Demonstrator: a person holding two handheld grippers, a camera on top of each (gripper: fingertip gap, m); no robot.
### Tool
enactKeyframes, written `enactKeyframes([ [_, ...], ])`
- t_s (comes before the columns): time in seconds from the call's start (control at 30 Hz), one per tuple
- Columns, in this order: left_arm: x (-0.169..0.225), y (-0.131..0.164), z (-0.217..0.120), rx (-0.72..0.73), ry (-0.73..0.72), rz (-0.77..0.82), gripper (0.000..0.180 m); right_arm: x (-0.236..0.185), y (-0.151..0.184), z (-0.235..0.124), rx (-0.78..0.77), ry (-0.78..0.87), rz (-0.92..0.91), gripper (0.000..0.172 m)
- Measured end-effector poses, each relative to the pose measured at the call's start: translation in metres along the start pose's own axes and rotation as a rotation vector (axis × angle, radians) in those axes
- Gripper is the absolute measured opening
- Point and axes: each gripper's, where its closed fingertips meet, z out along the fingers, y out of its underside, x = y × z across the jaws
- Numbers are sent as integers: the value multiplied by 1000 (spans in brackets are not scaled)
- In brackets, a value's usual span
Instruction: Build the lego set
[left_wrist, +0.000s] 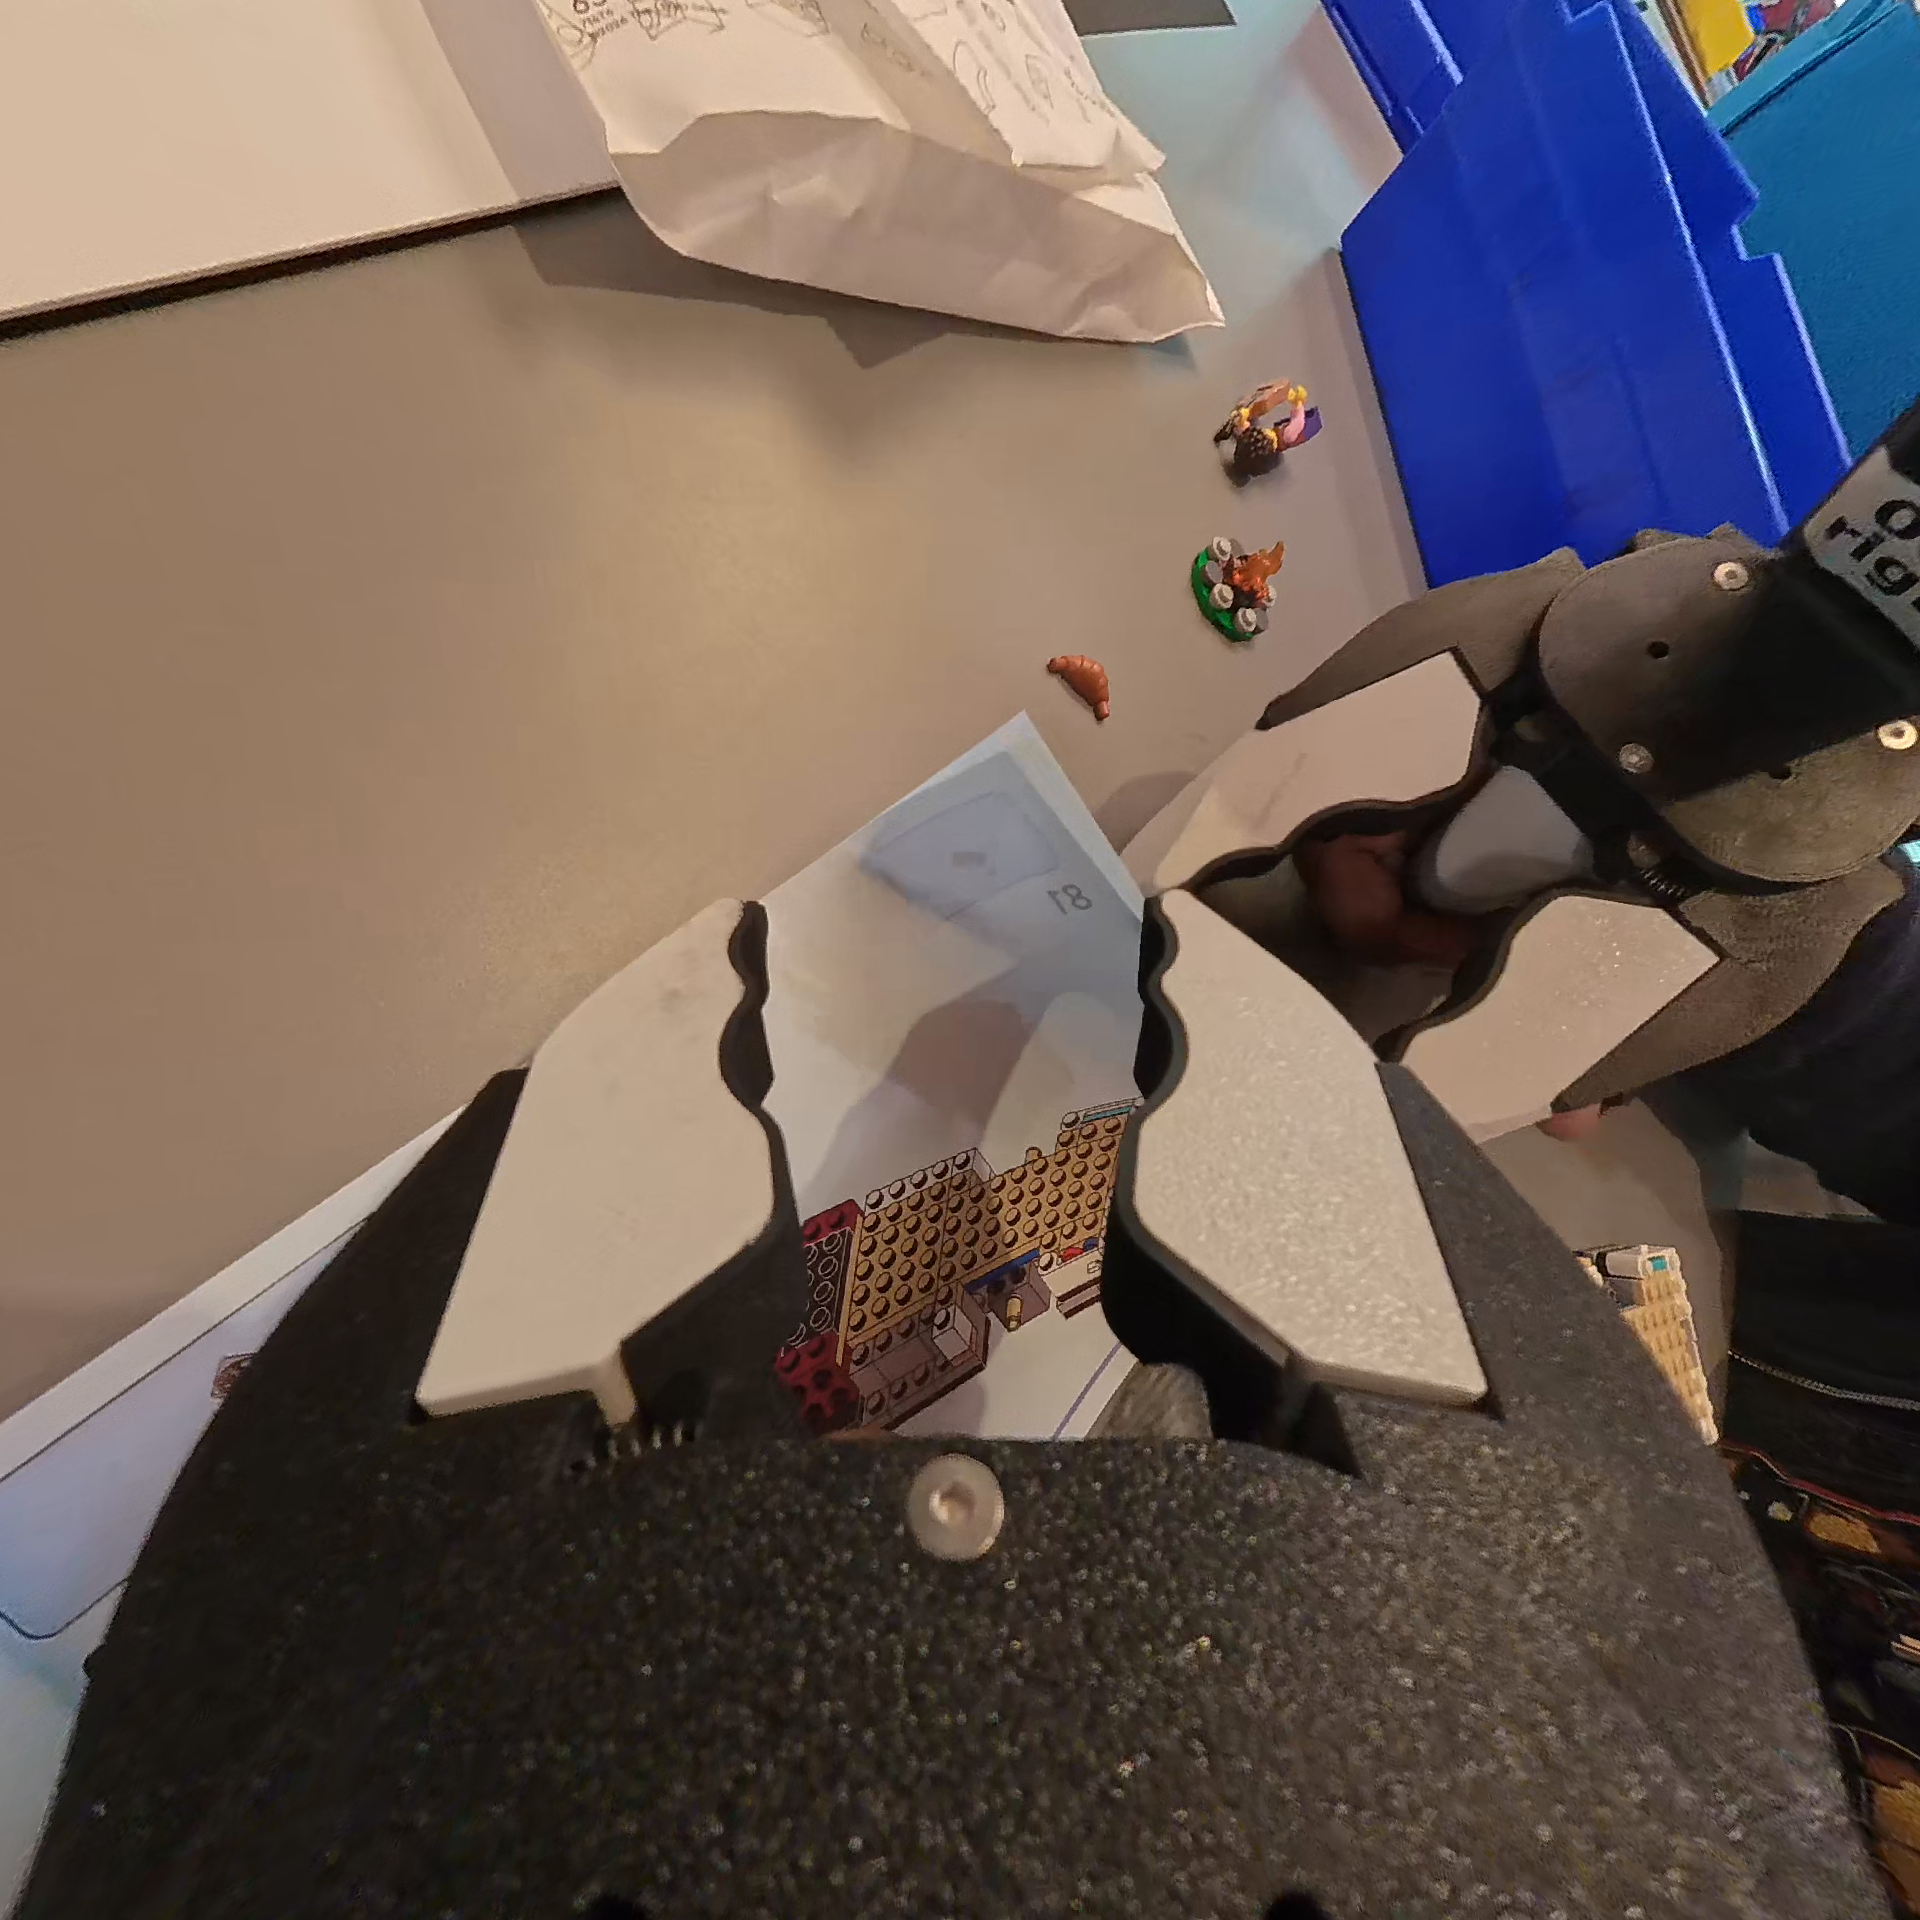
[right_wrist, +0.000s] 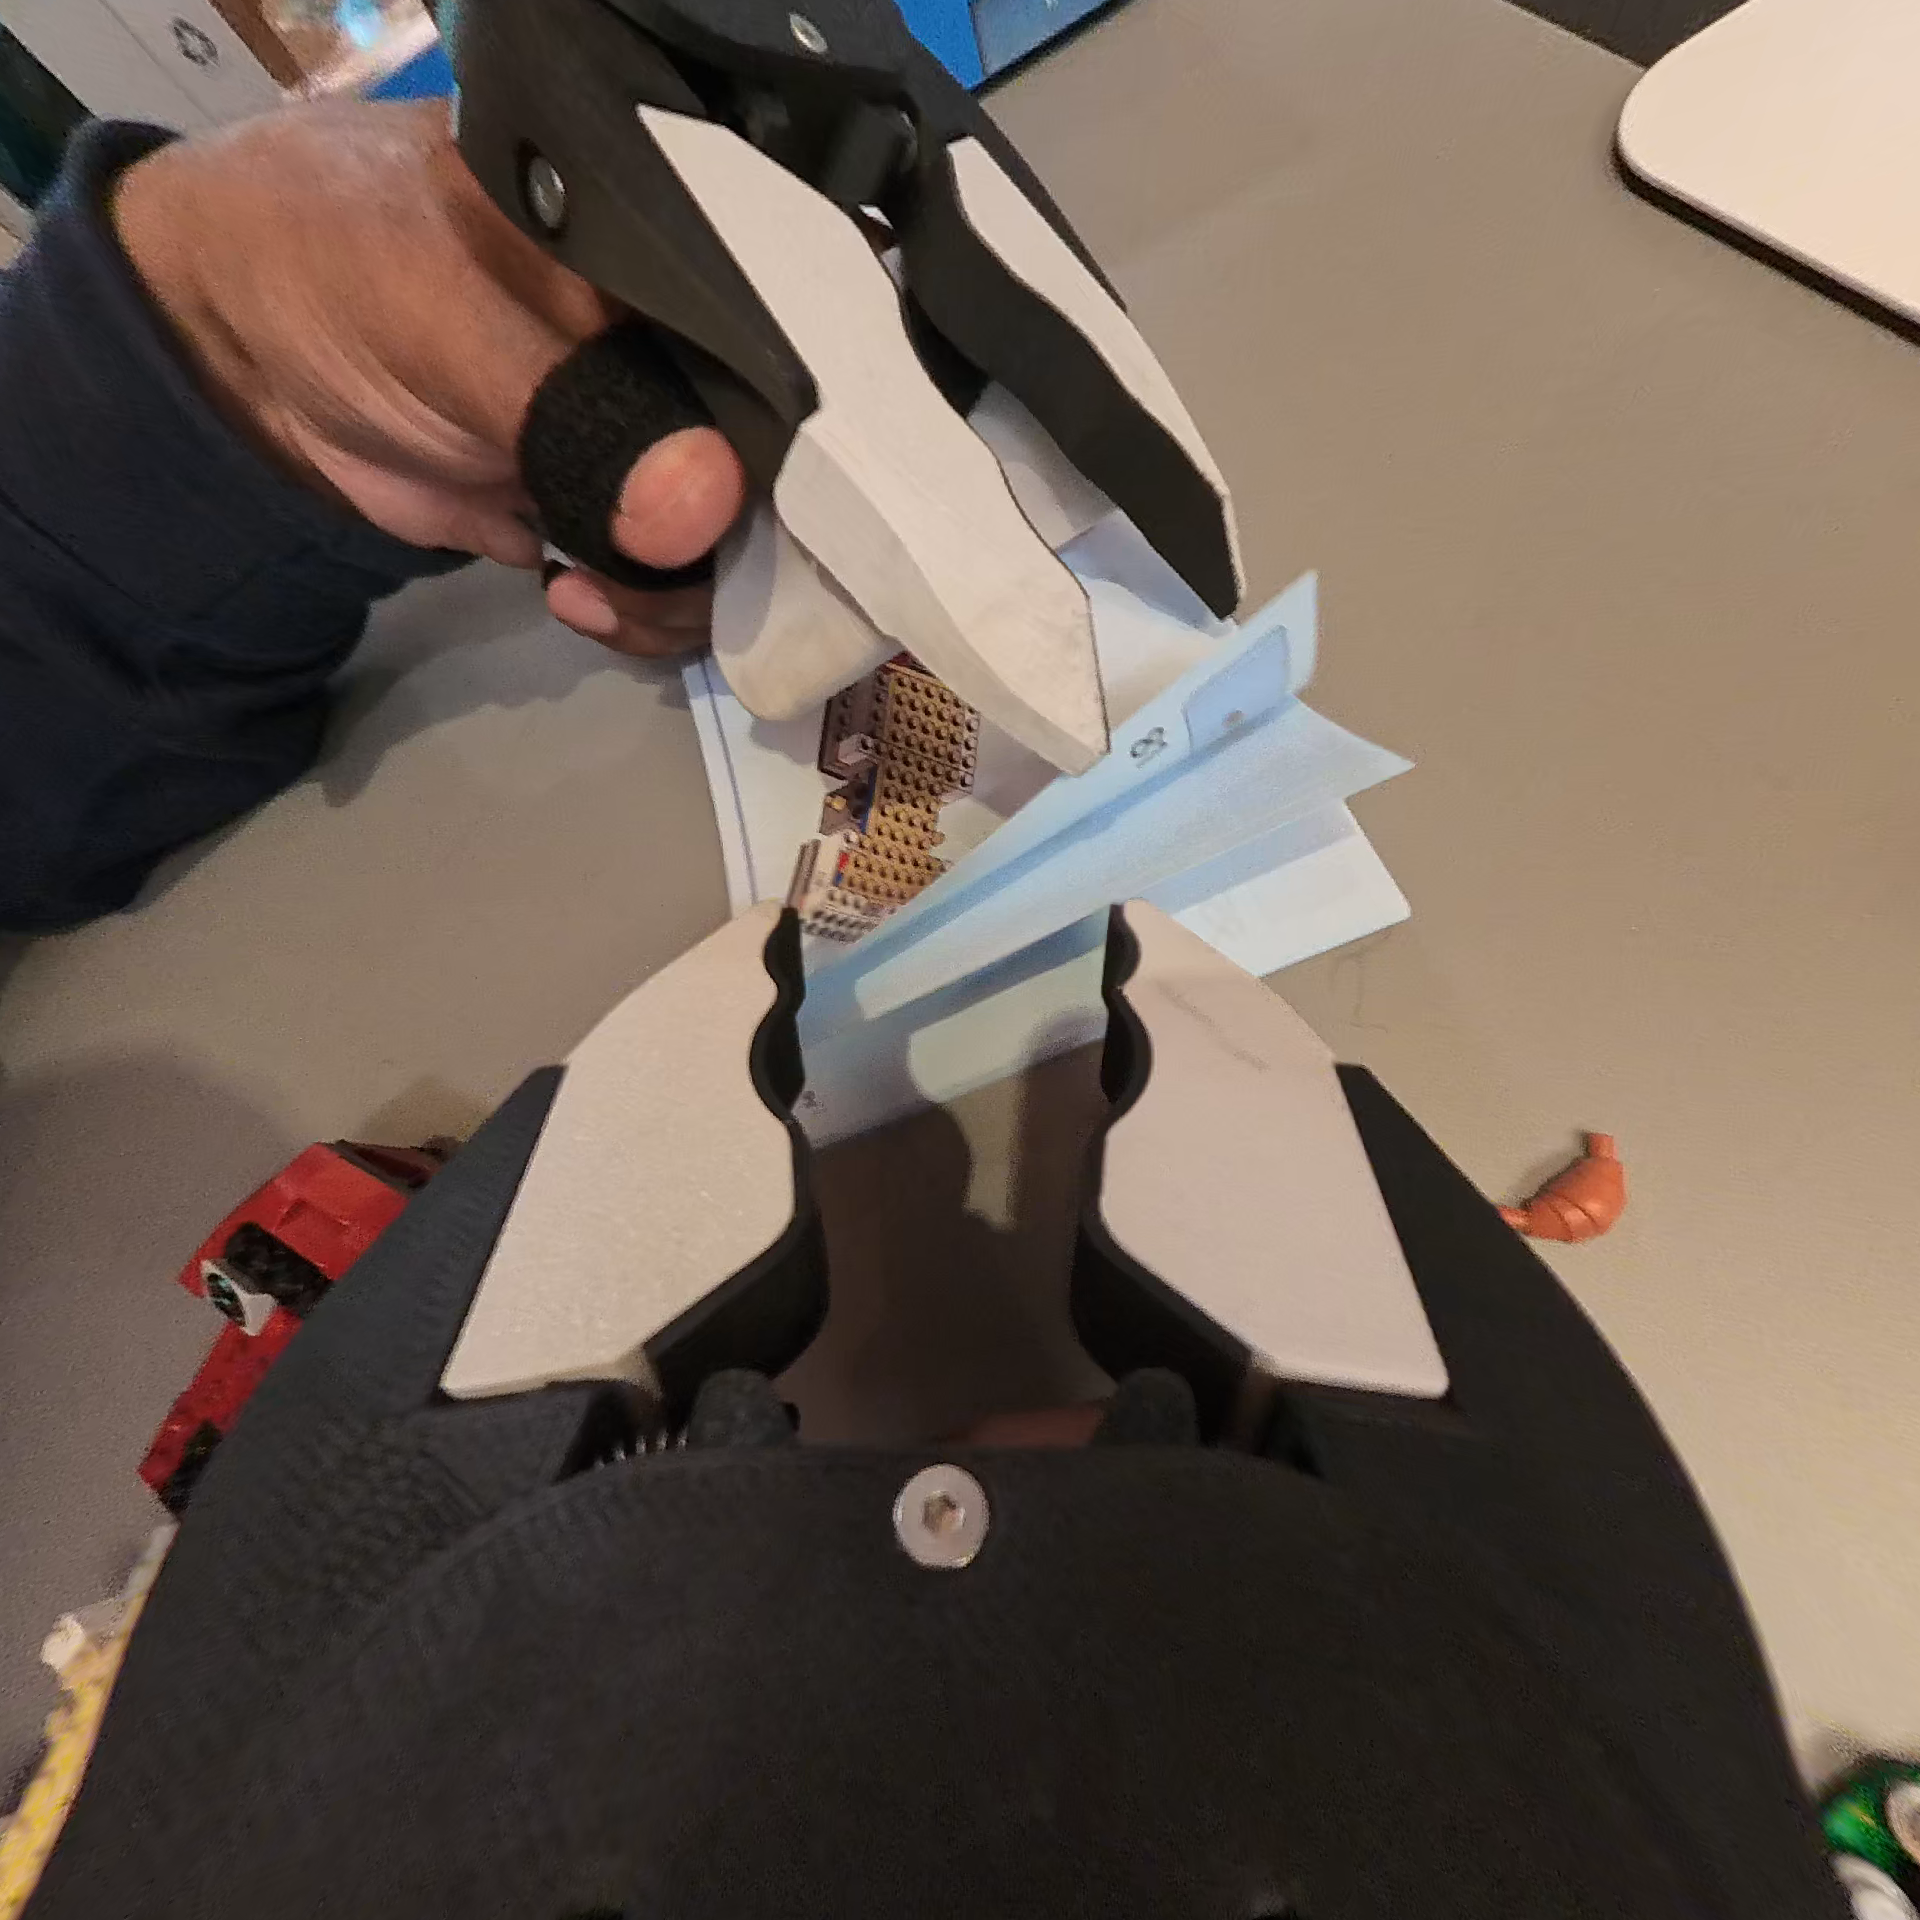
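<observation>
On the grey surface (left_wrist: 436, 644): instruction booklet (left_wrist: 935, 1039), pages lifted and fanned. Left gripper (left_wrist: 951, 925) spread above the open page, pinching nothing. Right gripper (right_wrist: 951, 935) spread, fanned pages between its fingers (right_wrist: 1195, 1049), contact unclear. Nearby: brown croissant piece (left_wrist: 1083, 681), green-based model (left_wrist: 1236, 590), white paper bag (left_wrist: 883, 177).

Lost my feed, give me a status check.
Both tongs, left and right, open, empty. Instruction booklet pages lifted between them. Toy croissant nearby.

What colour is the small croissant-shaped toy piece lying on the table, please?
Orange-brown; the croissant piece shows best in the left wrist view, lying alone on the grey table.
</observation>
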Motion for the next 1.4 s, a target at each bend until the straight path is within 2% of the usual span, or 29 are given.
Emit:
enactKeyframes([
  [0.13,0,1,1,-5,0,0,70,18,3,-10,-9,128,-66,61],
  [0.27,-1,1,2,-8,1,-2,70,8,6,-9,-1,58,-32,61],
  [0.43,-1,1,2,-12,-11,6,70,8,8,-8,-22,66,-53,61],
  [0.7,-4,-2,8,-72,-138,240,76,19,12,-10,-56,144,-93,61],
  [1.03,7,-2,20,-96,23,236,77,17,16,-8,-78,117,-87,61],
  [1.4,13,7,22,-134,49,255,76,17,16,-8,-77,107,-74,60],
])
